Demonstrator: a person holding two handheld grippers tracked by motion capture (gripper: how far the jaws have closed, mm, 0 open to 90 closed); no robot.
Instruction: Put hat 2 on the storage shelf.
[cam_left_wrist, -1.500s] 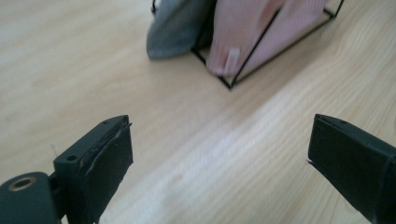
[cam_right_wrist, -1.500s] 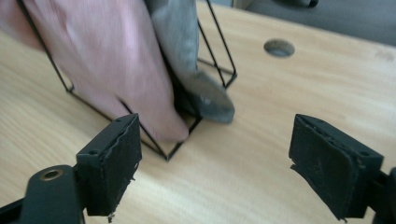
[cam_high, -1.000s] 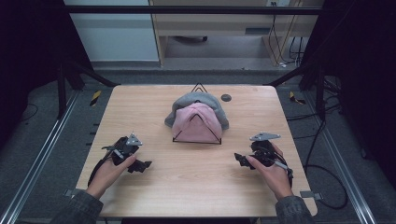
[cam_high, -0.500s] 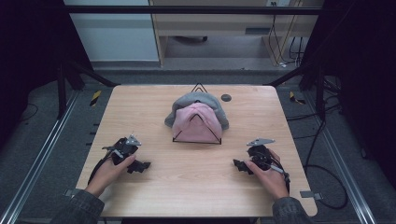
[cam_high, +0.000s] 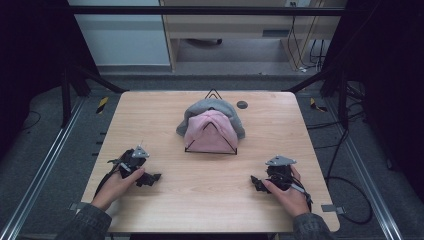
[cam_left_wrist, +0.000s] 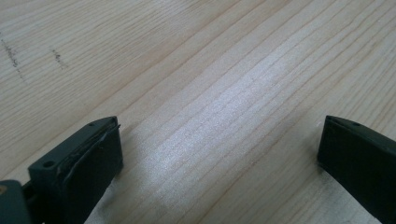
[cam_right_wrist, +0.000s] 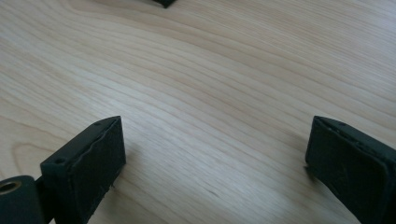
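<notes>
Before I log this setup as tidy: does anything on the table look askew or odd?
Nothing looks damaged or spilled. The pink cap and grey cap hang neatly layered on the black wire stand; a small dark disc lies apart beside them.

The left tool (cam_left_wrist: 219, 154), jaws wide apart, over the bare wooden table (cam_left_wrist: 210, 70).

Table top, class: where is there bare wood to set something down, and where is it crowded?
Free: the near strip between the left tongs and right tongs, plus both far corners of the table. Crowded: the far middle, where the pink and grey caps sit on a wire stand.
</notes>
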